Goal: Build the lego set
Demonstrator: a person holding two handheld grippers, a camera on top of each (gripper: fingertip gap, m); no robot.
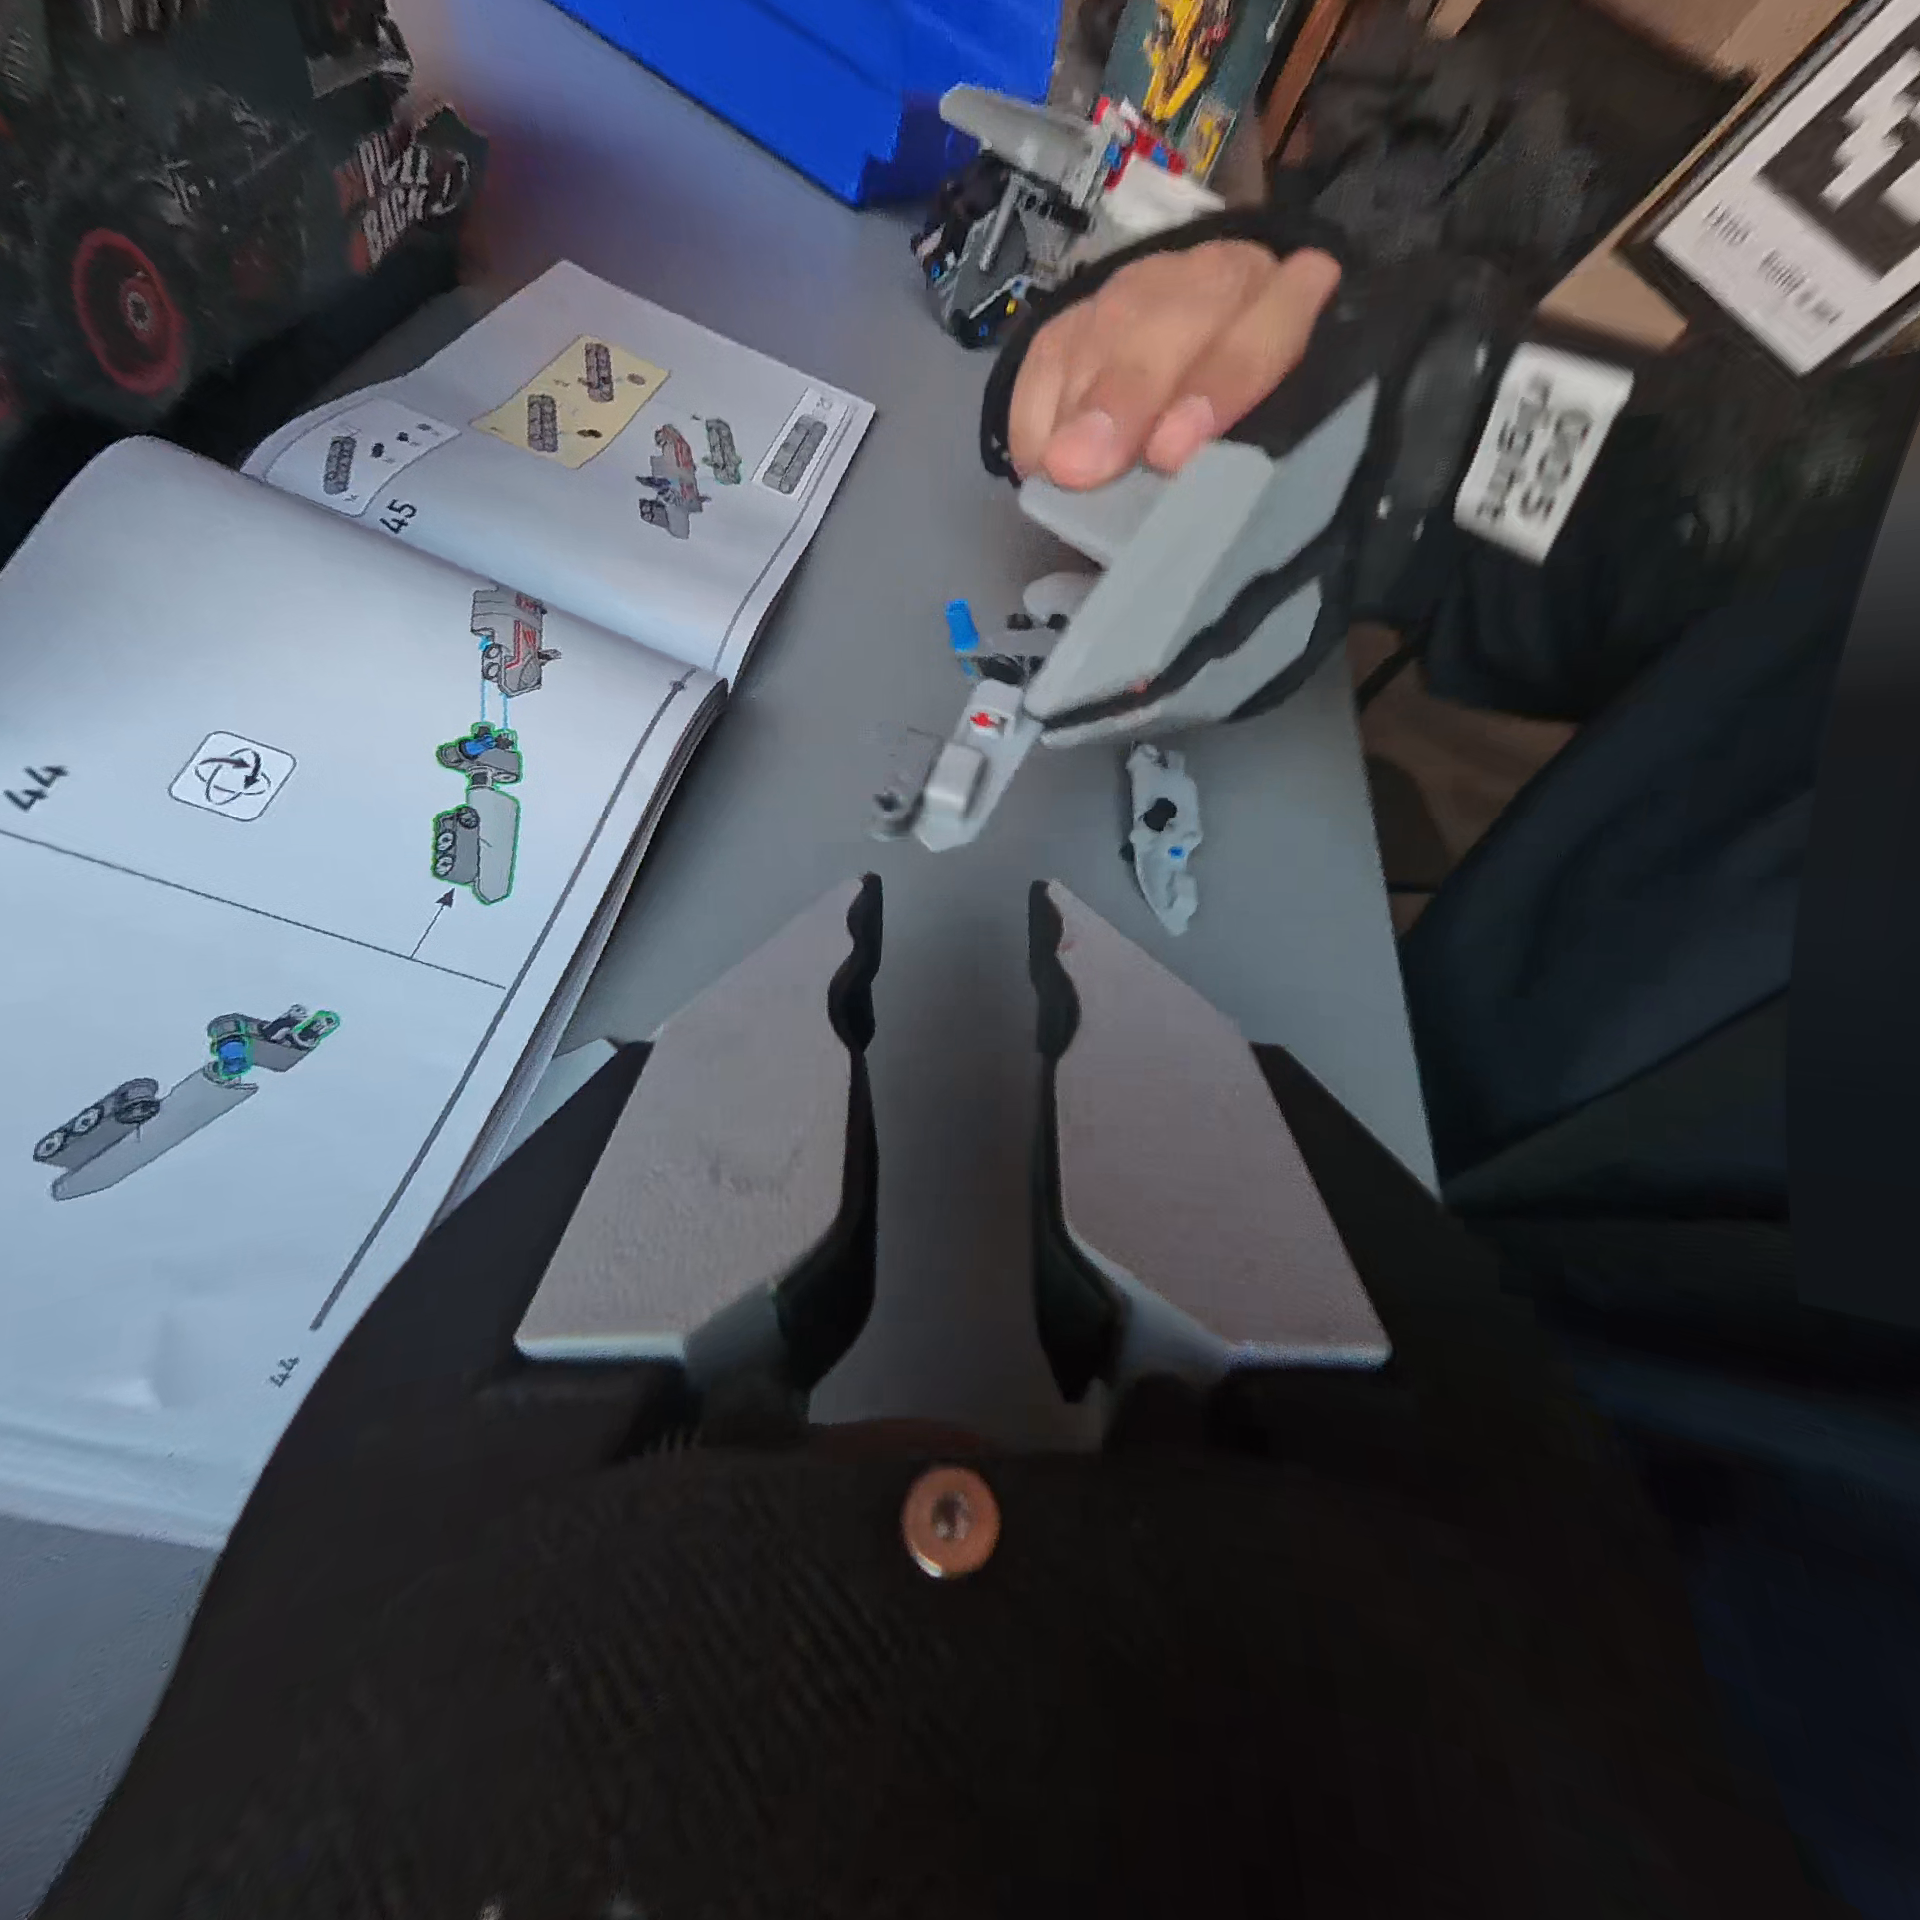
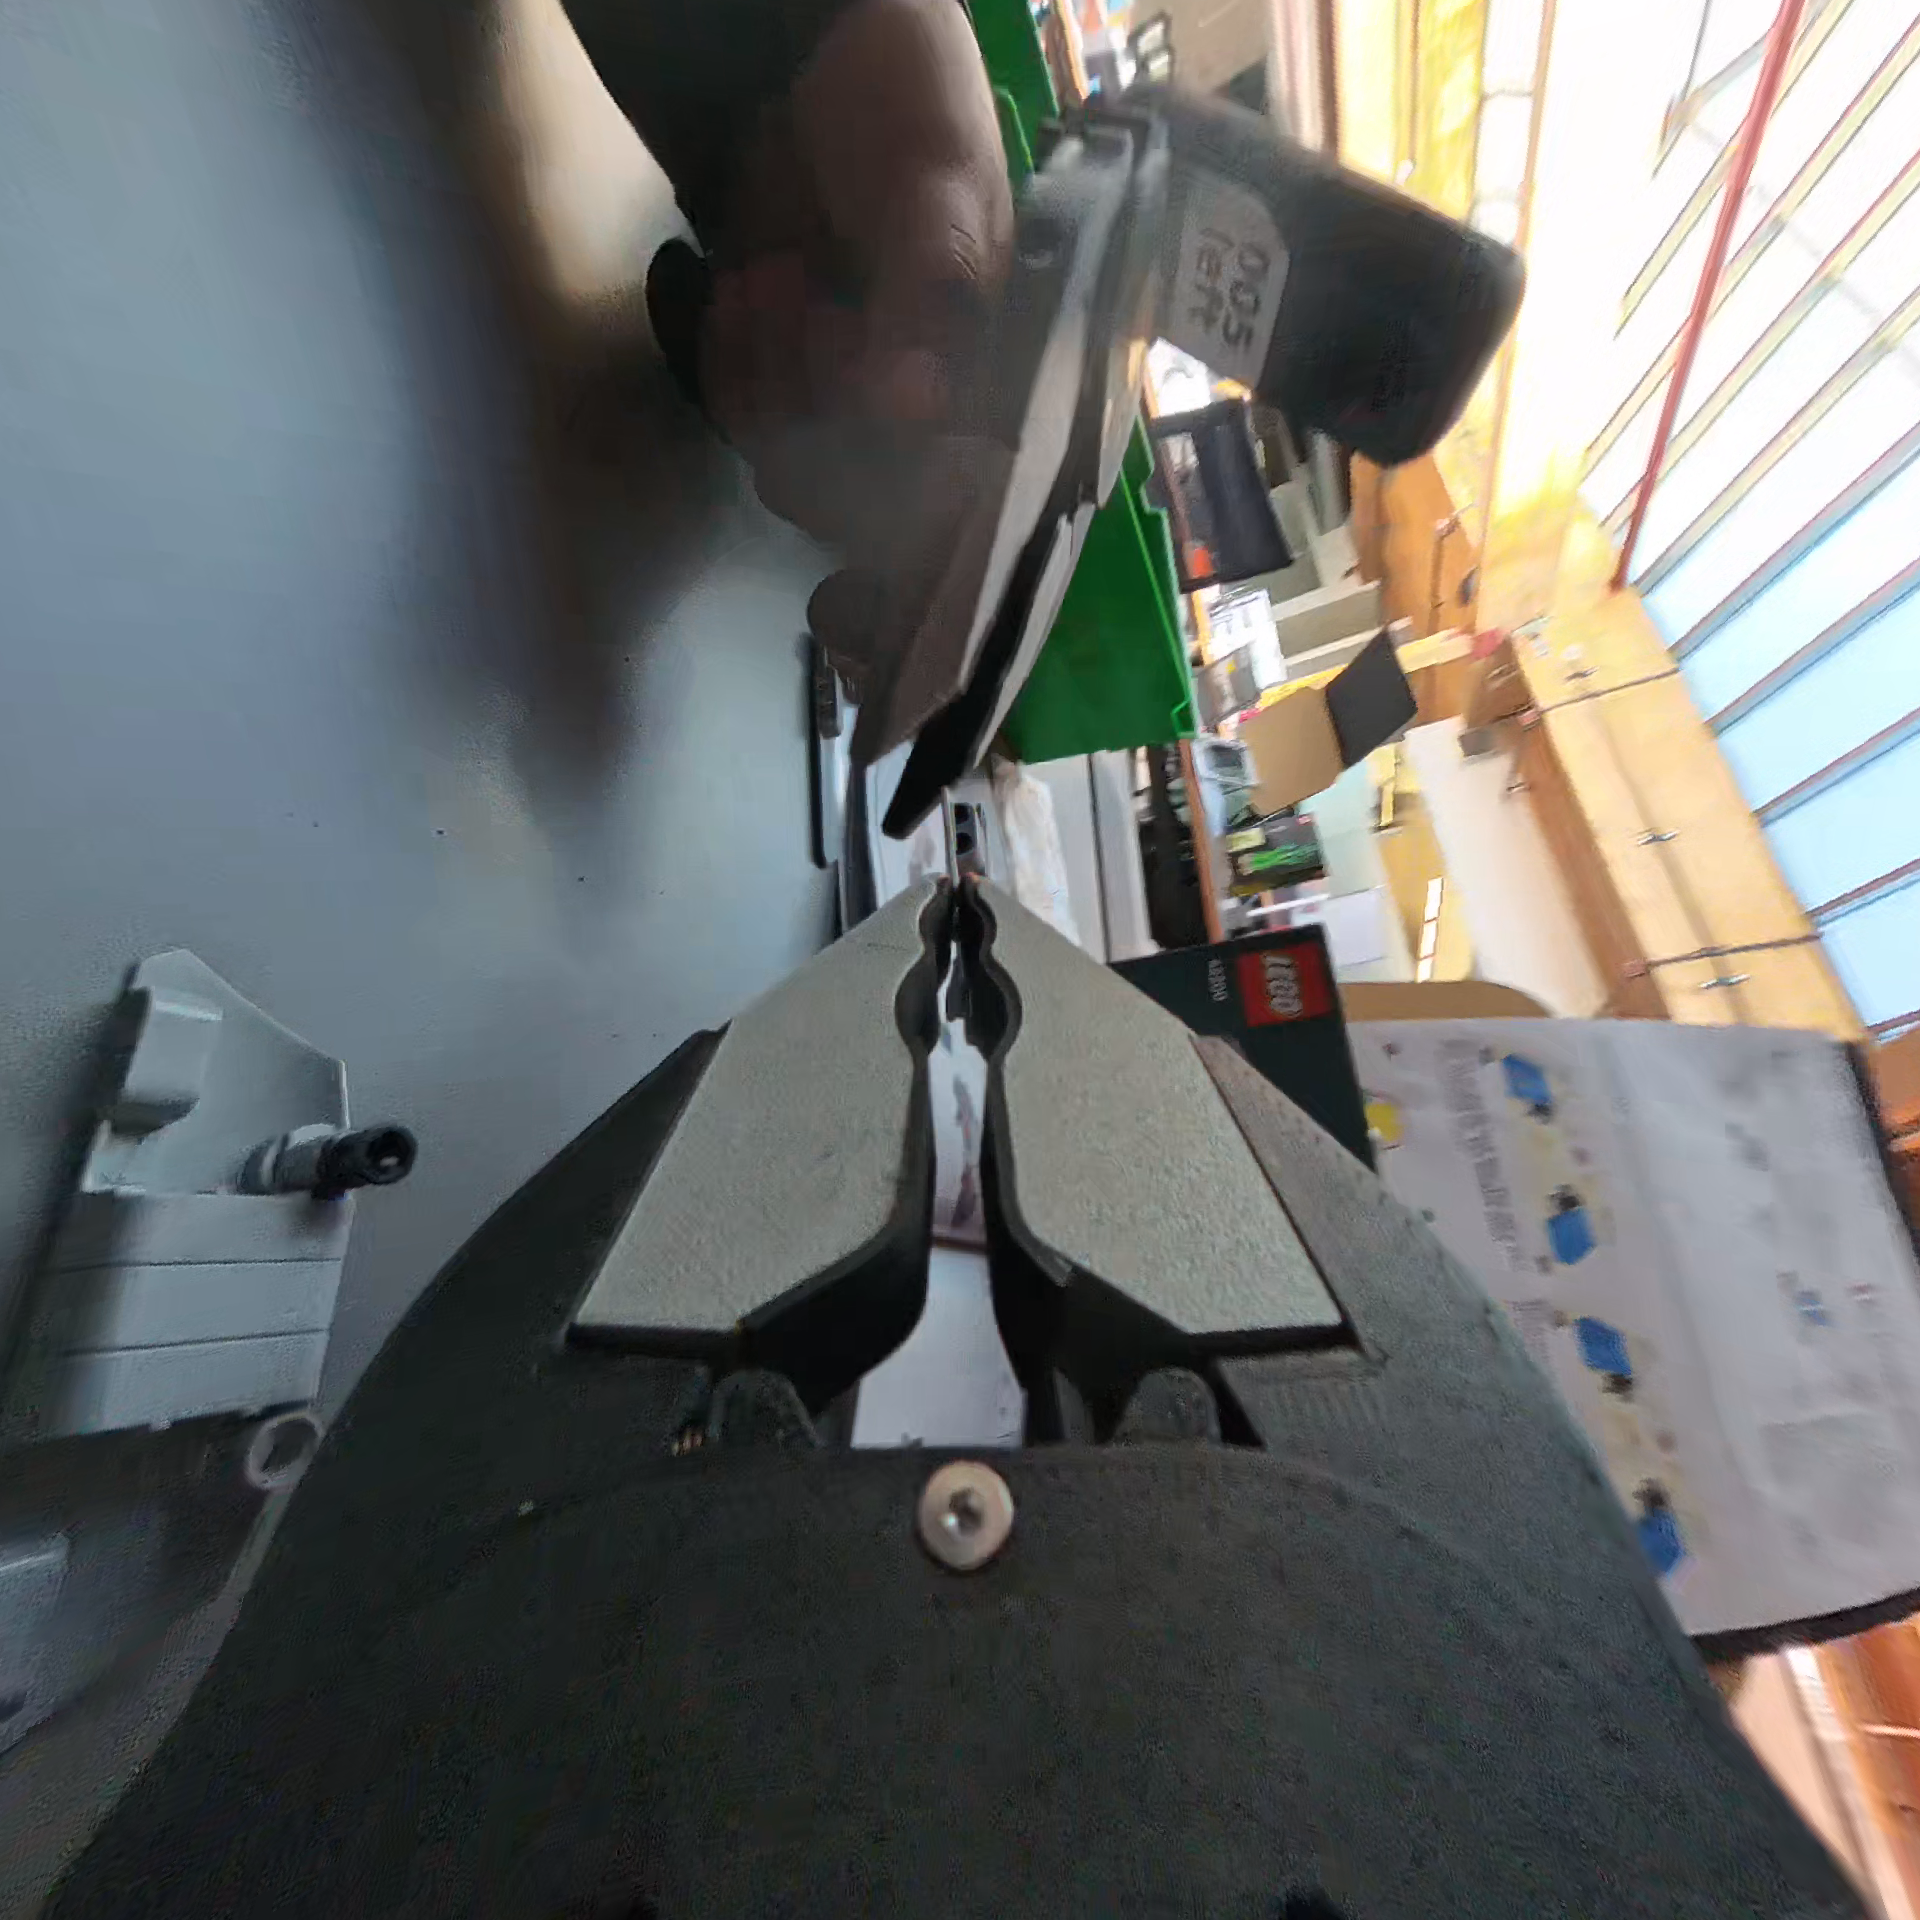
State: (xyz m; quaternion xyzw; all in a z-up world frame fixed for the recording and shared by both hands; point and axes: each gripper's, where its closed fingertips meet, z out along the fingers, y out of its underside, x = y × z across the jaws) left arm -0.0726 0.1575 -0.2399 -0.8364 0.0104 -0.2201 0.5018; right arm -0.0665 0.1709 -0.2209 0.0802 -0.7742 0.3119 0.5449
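My left gripper [image 1: 951, 904] is open and empty, just above the grey table [image 1: 831, 582]. In front of it, my right gripper [image 1: 1029, 717], held by a hand, is shut on a small grey Lego sub-assembly [image 1: 951, 779] with a red mark and holds it over the table. In the right wrist view the right gripper [image 2: 954, 888] pinches the thin edge of this grey piece [image 2: 966, 831]. The left gripper [image 2: 914, 800] hangs close above its tip. Another grey Lego part [image 1: 1164, 831] lies on the table to the right; it also shows in the right wrist view [image 2: 187, 1247].
An open instruction booklet [image 1: 312, 831] lies at the left. Small loose parts with a blue pin [image 1: 961, 623] lie behind the right gripper. A partly built model [image 1: 1018, 208], a blue bin [image 1: 831, 83] and a dark box [image 1: 156, 208] stand at the back. A green bin [image 2: 1101, 623] stands farther off. My left and right fingertips are right by each other. The partly built model [image 1: 1018, 208] is about 40 cm from both grippers' fingertips.
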